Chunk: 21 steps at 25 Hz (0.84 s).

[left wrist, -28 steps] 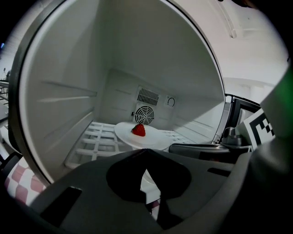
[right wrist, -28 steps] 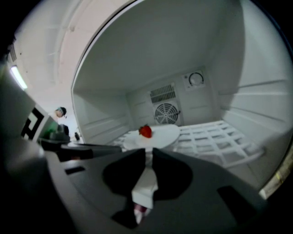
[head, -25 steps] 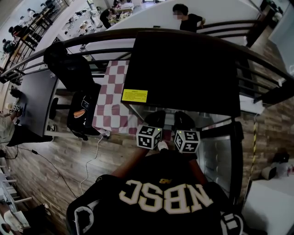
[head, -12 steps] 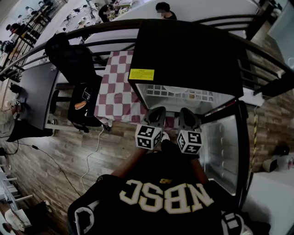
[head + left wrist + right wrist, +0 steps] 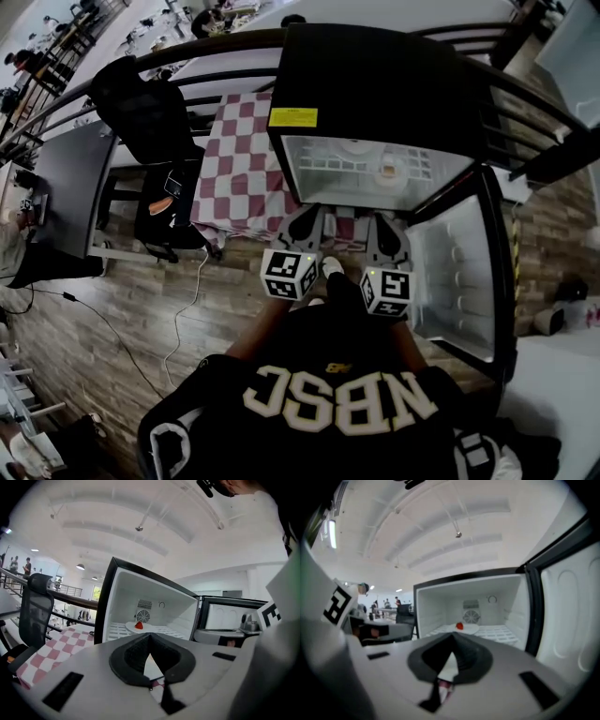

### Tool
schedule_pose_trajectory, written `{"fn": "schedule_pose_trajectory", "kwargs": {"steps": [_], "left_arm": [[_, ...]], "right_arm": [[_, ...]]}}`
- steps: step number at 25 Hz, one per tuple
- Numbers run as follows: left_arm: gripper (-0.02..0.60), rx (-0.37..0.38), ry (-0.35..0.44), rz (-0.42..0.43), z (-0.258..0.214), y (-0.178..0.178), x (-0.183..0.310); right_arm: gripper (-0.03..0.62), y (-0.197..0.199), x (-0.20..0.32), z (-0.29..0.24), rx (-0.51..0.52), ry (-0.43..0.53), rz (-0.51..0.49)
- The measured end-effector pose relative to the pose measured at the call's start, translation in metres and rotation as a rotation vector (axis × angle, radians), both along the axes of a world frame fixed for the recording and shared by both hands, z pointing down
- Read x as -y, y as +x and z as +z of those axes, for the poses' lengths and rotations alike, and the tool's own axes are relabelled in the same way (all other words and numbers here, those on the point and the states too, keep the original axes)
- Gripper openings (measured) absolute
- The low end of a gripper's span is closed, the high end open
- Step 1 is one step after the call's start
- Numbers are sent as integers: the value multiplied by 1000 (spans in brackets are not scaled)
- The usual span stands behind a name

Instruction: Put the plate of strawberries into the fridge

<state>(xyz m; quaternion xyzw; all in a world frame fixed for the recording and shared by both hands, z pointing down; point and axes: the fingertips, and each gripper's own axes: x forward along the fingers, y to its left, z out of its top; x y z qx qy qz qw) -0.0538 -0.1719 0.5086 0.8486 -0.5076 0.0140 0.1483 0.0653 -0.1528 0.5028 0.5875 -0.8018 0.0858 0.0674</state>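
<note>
The black fridge (image 5: 375, 84) stands open and lit inside. A white plate (image 5: 143, 627) with a red strawberry (image 5: 138, 625) rests on its wire shelf, far back near the fan. In the right gripper view the plate (image 5: 465, 628) and the strawberry (image 5: 459, 626) sit just as deep. My left gripper (image 5: 306, 217) and right gripper (image 5: 382, 223) hover side by side in front of the opening, apart from the plate. The left gripper (image 5: 149, 636) is shut and empty. The right gripper (image 5: 452, 636) has just closed, with nothing between its jaws.
The fridge door (image 5: 459, 281) hangs open to the right of my right gripper. A table with a red-and-white checked cloth (image 5: 239, 159) stands left of the fridge, with a black chair (image 5: 150, 122) beside it. A dark railing (image 5: 187, 56) runs behind. The floor is wooden planks (image 5: 141, 319).
Both grippers have drawn back from the fridge's mouth toward me. Much more of the lit interior shows in the head view now.
</note>
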Motion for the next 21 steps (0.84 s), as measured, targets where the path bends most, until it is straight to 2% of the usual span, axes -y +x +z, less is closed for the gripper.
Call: {"fn": "schedule_pose_trajectory", "kwargs": {"steps": [7, 11, 21], "left_arm": [[16, 4, 15, 29, 0, 6, -25], [17, 3, -6, 36, 8, 7, -31], [17, -8, -18, 37, 12, 14, -24]], "right_arm": [[20, 5, -21, -1, 24, -1, 25], [20, 8, -28, -3, 30, 7, 37], [20, 19, -19, 1, 36, 6, 50]]}}
